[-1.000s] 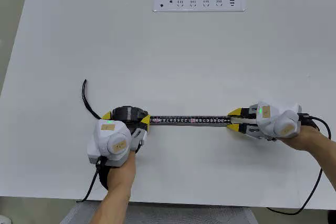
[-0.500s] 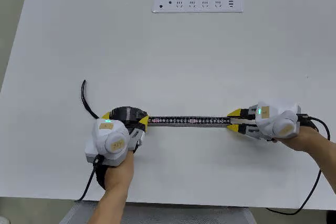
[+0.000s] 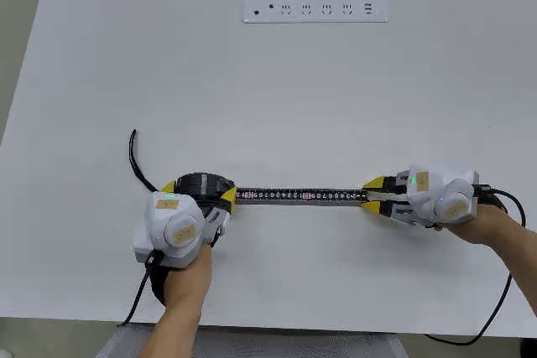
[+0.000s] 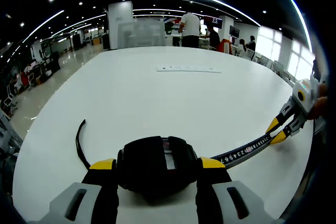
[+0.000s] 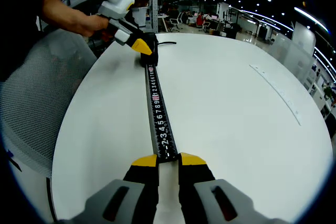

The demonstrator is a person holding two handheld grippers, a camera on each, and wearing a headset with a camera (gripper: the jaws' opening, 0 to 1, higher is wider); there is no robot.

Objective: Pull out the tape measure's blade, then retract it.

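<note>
Head view first: you had the tape measure case (image 3: 204,184) on the white table (image 3: 252,98), well to the near side of the power strip (image 3: 315,11) and off past its left end, with the left gripper (image 3: 200,192) clamped across it. The blade (image 3: 302,194) lay flat, running right to a spot near-side of the strip's right end, where the right gripper (image 3: 370,194) pinched the tip.

Left gripper view: the jaws hugged both flanks of the black case, the strip far beyond it, and a black strap (image 4: 79,145) curled off to one side.

Right gripper view: the jaws sat nearly pressed together on the blade's end.

My guess is the case is rigid and smooth with a bit of heft, so the flat sides were the right hold. The blade looked thin and springy. I'd keep it by the tip and walk it back, as it'll likely whip or kink if let go.
</note>
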